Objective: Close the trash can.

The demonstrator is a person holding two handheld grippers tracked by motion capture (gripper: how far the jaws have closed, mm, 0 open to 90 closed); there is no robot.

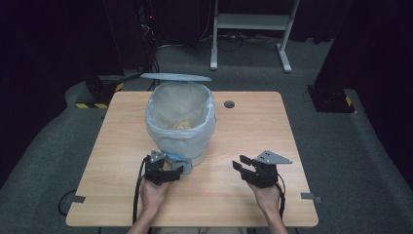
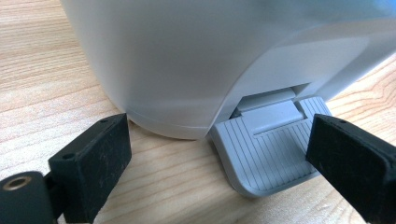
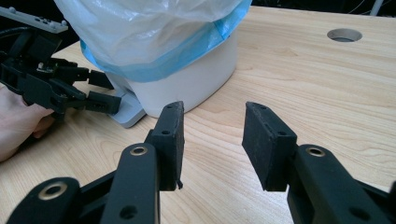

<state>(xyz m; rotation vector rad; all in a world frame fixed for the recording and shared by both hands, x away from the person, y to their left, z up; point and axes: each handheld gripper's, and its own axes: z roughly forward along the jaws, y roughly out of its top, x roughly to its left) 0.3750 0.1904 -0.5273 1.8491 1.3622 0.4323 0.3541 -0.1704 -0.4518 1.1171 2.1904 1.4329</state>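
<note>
Grey pedal [image 2: 268, 149] at the bin's [image 1: 180, 122] six o'clock: left gripper [image 1: 168, 170] spread over it, probably pressing so the lid [image 1: 176, 77] stays up; right gripper [image 3: 212, 135] waits, spread, empty.

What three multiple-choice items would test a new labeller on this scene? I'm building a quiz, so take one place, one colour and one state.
1. Where is the left gripper?
A. at the pedal at the foot of the pedal bin
B. above the bin's rim
C. by the round hole in the table

2. What colour is the band on the bin liner?
A. red
B. blue
C. green

3. How does the lid stand?
A. shut flat
B. lying on the table
C. raised behind the bin

Answers: 1 A, since the left gripper view shows its jaws either side of the ribbed grey pedal. 2 B, since the right gripper view shows a blue band round the clear bag. 3 C, since the high view shows the lid up and the liner's inside exposed.
</note>
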